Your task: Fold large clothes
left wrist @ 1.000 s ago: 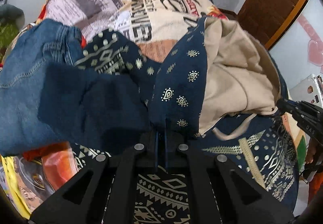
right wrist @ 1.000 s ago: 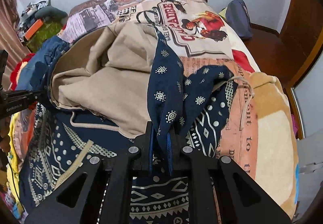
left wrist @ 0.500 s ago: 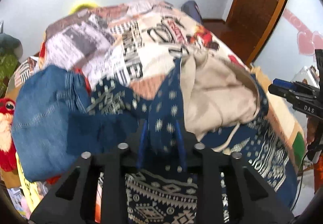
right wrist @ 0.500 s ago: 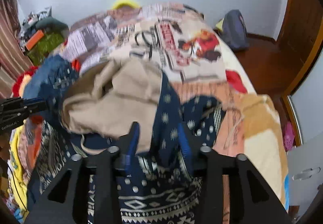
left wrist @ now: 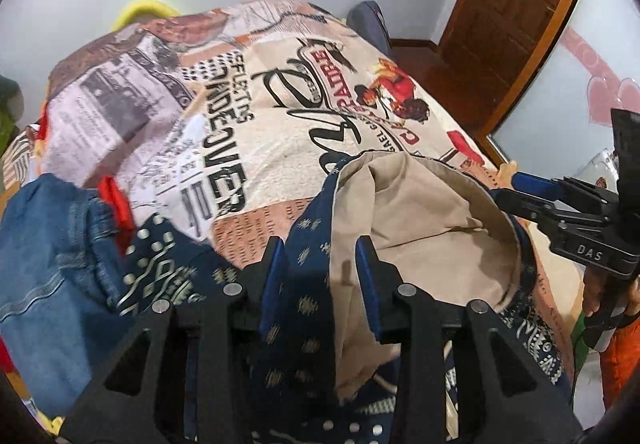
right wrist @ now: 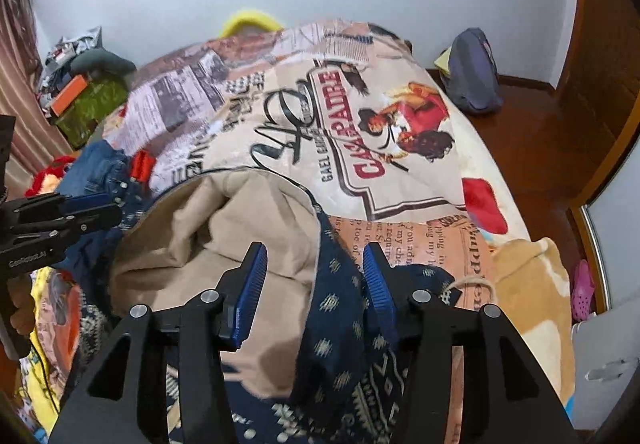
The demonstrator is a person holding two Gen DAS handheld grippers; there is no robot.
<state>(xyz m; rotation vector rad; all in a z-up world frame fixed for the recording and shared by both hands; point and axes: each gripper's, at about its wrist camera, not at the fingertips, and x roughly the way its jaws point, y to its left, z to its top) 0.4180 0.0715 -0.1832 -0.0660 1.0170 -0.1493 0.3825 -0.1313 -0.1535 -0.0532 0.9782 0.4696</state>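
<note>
A navy patterned garment [left wrist: 308, 284] with a beige lining [left wrist: 420, 228] lies bunched on the bed. My left gripper [left wrist: 320, 266] hangs over its left fold; its jaws are opening, and the navy cloth lies loose between the blue pads without being pressed. My right gripper [right wrist: 314, 278] hovers over the same garment [right wrist: 340, 308], jaws also opening, with the navy edge and the beige lining [right wrist: 224, 228] slack between the pads. Each gripper shows in the other's view: the right gripper [left wrist: 560, 211] at the right edge, the left gripper [right wrist: 60, 211] at the left edge.
A printed bedspread [left wrist: 280, 103] covers the bed. Blue jeans [left wrist: 48, 264] lie at the left beside the garment. A grey backpack [right wrist: 472, 75] sits on the wooden floor past the bed, a brown door [left wrist: 512, 3] stands at the right, and clutter [right wrist: 88, 99] is piled at the far left.
Both grippers were shut on raised navy edges of the garment; both have opened and drawn back and up. The cloth has sagged down onto the pile.
</note>
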